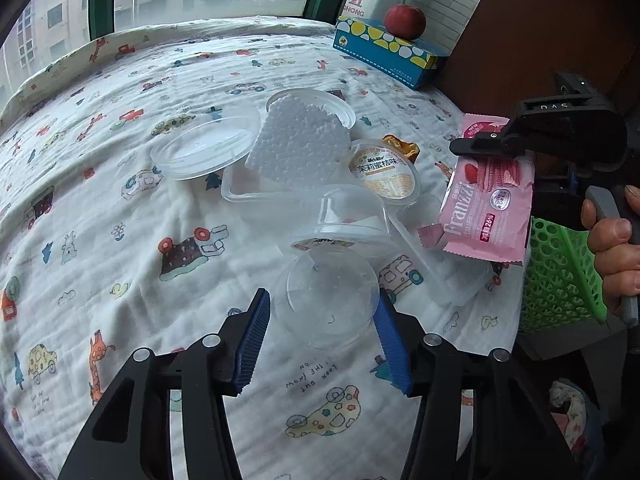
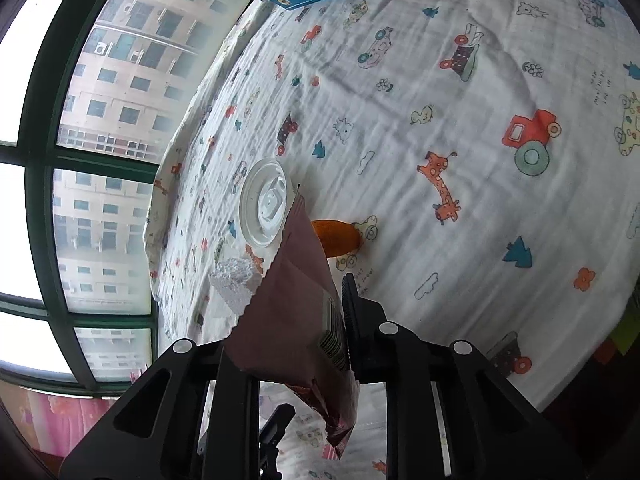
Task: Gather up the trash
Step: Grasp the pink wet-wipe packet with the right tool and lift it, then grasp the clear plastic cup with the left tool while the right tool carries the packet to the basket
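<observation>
Left tool (image 1: 323,316): jaws spread wide, blue ribbed pads (image 1: 253,340) either side of a clear round plastic lid (image 1: 327,299) lying on the cloth; whether the pads touch its rim cannot be told, and nothing is lifted.
Right tool (image 1: 486,145): closed on a pink Franzzi wafer wrapper (image 1: 490,212), which hangs down from the jaws above the counter's right edge; in the right wrist view the wrapper's dull back (image 2: 292,300) with its barcode fills the gap between the fingers.
Right hand (image 1: 612,248): wrapped round the grey handle, just beside a green perforated plastic basket (image 1: 560,280) at the counter's right edge.
Counter (image 1: 120,200): covered by a white cloth printed with cartoon cars, giraffes and trees.
Trash pile: in the middle of the cloth, a clear oval plastic dish (image 1: 204,148), a white slab of foam (image 1: 300,148) leaning over a clear rectangular tray (image 1: 260,190), a sealed jelly cup with an orange-and-white label (image 1: 384,172), and a clear tub lying on its side (image 1: 344,216), all touching or overlapping.
Far corner: a blue tissue box with yellow and white spots (image 1: 388,52), a red apple (image 1: 405,21) resting on top.
Right wrist view: a white round plastic cup lid (image 2: 264,204), a small chunk of white foam (image 2: 236,284) and an orange object (image 2: 336,236) partly hidden behind the wrapper.
</observation>
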{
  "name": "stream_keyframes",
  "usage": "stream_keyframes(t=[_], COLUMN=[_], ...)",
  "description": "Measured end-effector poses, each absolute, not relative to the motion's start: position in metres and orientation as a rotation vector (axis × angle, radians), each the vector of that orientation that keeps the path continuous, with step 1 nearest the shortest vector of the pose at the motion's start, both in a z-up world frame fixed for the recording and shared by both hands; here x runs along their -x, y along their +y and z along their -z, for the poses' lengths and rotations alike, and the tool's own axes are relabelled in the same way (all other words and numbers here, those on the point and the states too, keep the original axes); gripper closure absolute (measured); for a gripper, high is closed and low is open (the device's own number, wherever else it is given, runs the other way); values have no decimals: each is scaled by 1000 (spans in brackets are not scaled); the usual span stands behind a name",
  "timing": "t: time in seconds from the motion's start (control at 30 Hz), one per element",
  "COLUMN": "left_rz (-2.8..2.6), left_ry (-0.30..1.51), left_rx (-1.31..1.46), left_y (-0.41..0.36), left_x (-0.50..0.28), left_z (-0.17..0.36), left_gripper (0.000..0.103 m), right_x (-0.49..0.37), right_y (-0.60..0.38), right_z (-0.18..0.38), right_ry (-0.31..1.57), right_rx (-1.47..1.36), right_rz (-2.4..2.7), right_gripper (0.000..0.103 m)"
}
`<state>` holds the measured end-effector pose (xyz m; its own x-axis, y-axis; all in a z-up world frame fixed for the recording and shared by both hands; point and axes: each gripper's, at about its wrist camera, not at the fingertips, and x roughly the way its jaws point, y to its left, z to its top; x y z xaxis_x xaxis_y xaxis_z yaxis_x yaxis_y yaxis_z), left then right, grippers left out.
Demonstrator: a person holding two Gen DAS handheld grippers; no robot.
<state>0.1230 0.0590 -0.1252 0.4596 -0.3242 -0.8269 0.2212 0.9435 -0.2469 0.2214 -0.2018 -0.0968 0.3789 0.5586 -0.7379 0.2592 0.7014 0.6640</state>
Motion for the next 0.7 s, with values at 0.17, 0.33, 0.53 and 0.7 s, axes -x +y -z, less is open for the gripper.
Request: stream_keyframes(t=[0.17,0.33,0.53,0.7], left_rz=[352,381,435,507], left_ry=[1037,1000,955,924], left_rx=[122,114,108,112], left_y=[64,63,50,27], left_x=[-111,-98,-91,-94], left_z=[115,94,67,44], left_gripper=[52,53,53,53], right_x=[-207,-190,-172,-157], right_y=[-210,-227,-257,-292], right_z=[87,70,48,31], right_ry=[1169,1115,1038,974], right_rx=[-834,-854,-866,-870], right_rz=[-253,-274,-265,-224], right_gripper=[84,84,84,84])
